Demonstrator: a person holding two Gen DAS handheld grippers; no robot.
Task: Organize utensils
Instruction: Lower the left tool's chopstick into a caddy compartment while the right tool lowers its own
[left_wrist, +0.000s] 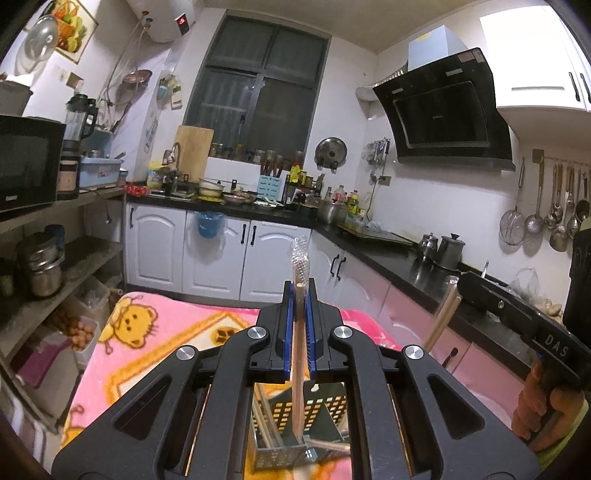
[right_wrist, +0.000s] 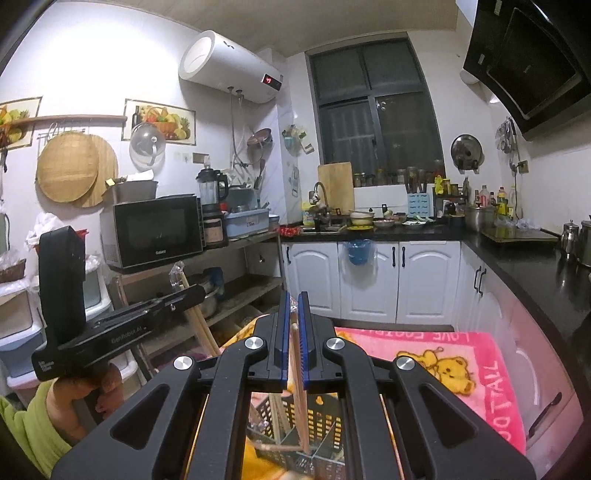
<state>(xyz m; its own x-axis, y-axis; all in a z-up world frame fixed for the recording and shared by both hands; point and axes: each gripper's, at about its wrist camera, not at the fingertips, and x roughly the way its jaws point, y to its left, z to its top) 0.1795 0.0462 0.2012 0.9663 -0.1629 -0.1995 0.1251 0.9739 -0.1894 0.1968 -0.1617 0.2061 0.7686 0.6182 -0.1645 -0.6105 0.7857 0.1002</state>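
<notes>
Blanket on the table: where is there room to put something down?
The pink blanket is bare beyond the black basket, around the bear print and lettering. Near the grippers it is crowded: the basket already holds chopsticks.

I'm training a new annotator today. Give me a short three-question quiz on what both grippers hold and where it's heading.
1. True or false: the left gripper is shut on a plastic-wrapped wooden chopstick pair.
2. What does the right gripper hold? A) spoon B) wooden chopstick C) nothing
3. Which container sits below both grippers?

Key: 1 true; 2 B; 3 the black perforated plastic utensil basket on the pink cartoon-bear blanket.
</notes>
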